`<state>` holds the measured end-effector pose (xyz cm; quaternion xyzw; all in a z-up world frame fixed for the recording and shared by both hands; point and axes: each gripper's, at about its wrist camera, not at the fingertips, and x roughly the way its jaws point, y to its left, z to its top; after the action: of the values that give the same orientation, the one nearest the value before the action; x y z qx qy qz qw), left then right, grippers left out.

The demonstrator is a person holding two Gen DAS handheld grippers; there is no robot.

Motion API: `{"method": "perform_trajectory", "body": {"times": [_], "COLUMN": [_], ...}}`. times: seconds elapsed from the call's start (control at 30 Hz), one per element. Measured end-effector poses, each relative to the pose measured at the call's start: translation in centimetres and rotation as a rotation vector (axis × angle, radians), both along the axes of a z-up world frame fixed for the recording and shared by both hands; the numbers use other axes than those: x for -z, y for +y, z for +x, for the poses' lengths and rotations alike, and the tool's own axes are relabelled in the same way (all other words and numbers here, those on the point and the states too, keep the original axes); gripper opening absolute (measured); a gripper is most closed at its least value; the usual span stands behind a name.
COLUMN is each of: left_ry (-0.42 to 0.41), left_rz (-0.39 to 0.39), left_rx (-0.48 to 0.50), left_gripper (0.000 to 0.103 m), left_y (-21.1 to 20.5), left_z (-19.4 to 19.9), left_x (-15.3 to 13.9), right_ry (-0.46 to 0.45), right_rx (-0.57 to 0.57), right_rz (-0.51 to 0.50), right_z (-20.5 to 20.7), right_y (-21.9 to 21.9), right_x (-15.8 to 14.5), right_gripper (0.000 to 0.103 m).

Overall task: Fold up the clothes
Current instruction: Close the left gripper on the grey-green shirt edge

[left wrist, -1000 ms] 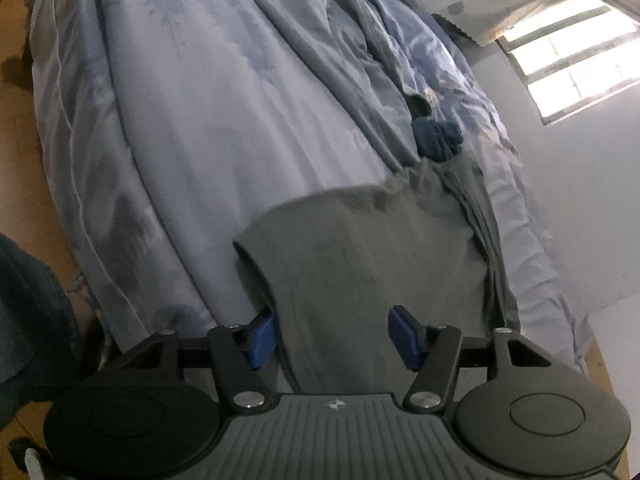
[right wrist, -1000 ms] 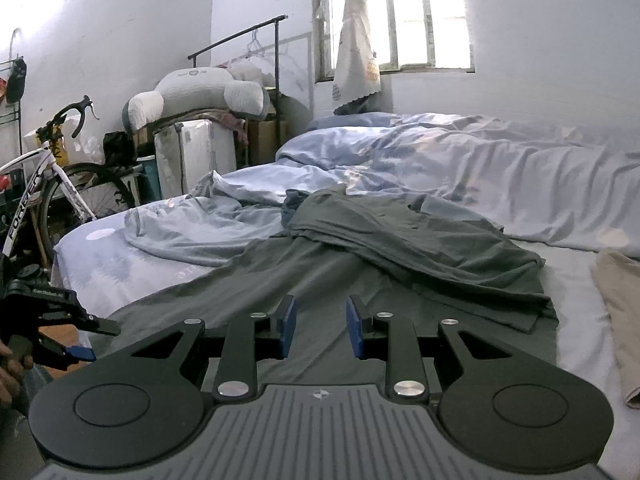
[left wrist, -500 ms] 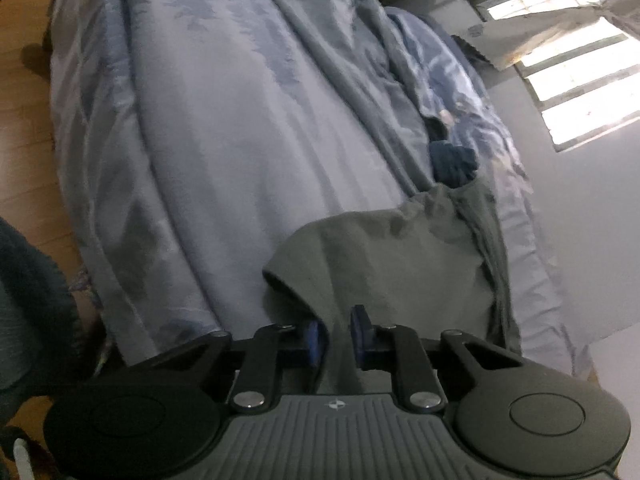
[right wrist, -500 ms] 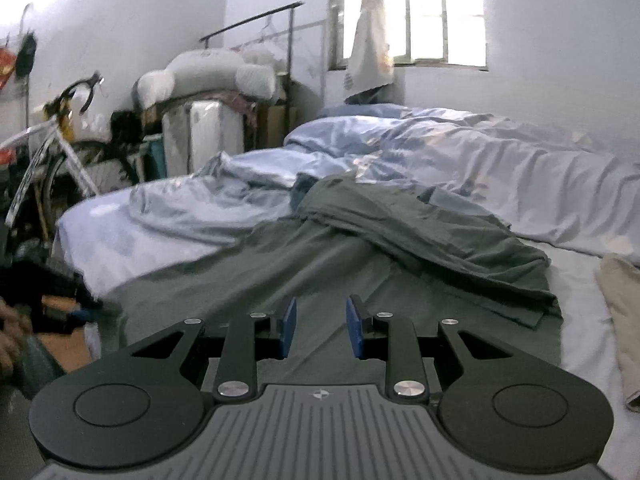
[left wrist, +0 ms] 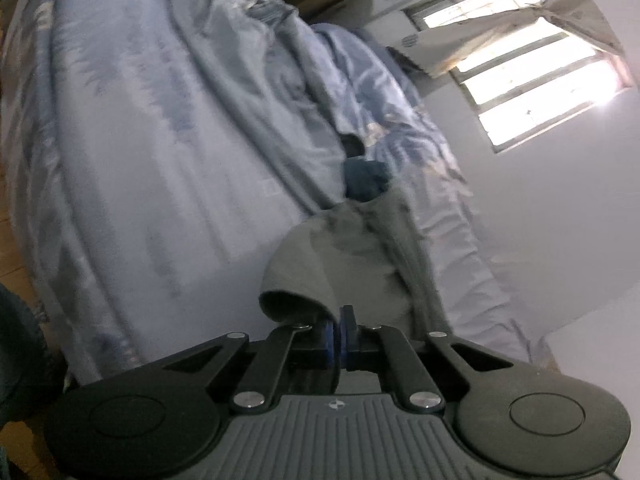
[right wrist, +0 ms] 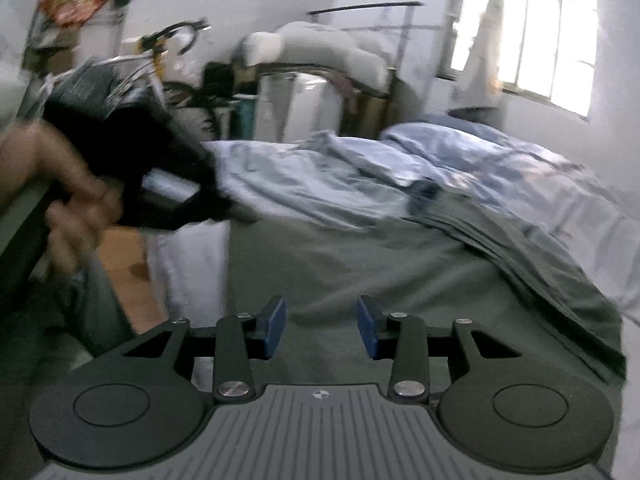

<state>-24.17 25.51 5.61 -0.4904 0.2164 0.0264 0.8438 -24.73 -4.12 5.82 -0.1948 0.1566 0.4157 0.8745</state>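
The grey T-shirt [left wrist: 360, 248] is spread on the bed [left wrist: 140, 140], and its near corner is pinched tight in the left gripper [left wrist: 335, 336]. The right gripper [right wrist: 320, 326] is being opened over the hem, nothing between its pads yet. Looks like fold setup; the other corner needs grabbing next.

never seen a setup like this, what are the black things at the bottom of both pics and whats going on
Those are hand-held grippers, one in each of a person's hands, each with a camera looking along its two blue-padded fingers. The left gripper is shut on the edge of a grey garment spread on a bed with a pale blue duvet. In the other picture the right gripper hangs above the same grey cloth, its jaws opening with nothing between them. At its left edge you see, blurred, the person's left hand.
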Motion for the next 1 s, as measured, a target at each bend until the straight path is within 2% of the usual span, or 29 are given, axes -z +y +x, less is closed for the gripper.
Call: {"method": "perform_trajectory", "body": {"times": [0.1,0.3,0.47,0.6,1.0], "left_ry": [-0.02,-0.048,-0.057,-0.075,-0.079], "left_rz": [0.026,0.011,-0.007,-0.017,-0.034], "left_rx": [0.027,0.04,0.042,0.044,0.009], "left_gripper": [0.0,0.0,0.0,0.0,0.0], "left_y": [-0.4,-0.8,-0.9,-1.0,-0.8], "left_z": [0.4,0.8,0.6,0.5,0.8], "left_x": [-1.5,-2.7,-3.2,-3.9,-5.3], "right_ry": [-0.023,-0.049,-0.06,-0.082,-0.04], "right_rx": [-0.016,-0.014,0.048,0.107,0.33], "right_rz": [-0.022,-0.046,-0.093,-0.183,-0.331], "right_z": [-1.3,-2.7,-2.6,-2.1,-0.6], "right_y": [1.7,3.5,4.2,4.0,-1.8], "right_x": [0.2,0.2,1.0,2.9,7.0], "right_gripper": [0.04,0.04,0.04,0.04,0.04]}}
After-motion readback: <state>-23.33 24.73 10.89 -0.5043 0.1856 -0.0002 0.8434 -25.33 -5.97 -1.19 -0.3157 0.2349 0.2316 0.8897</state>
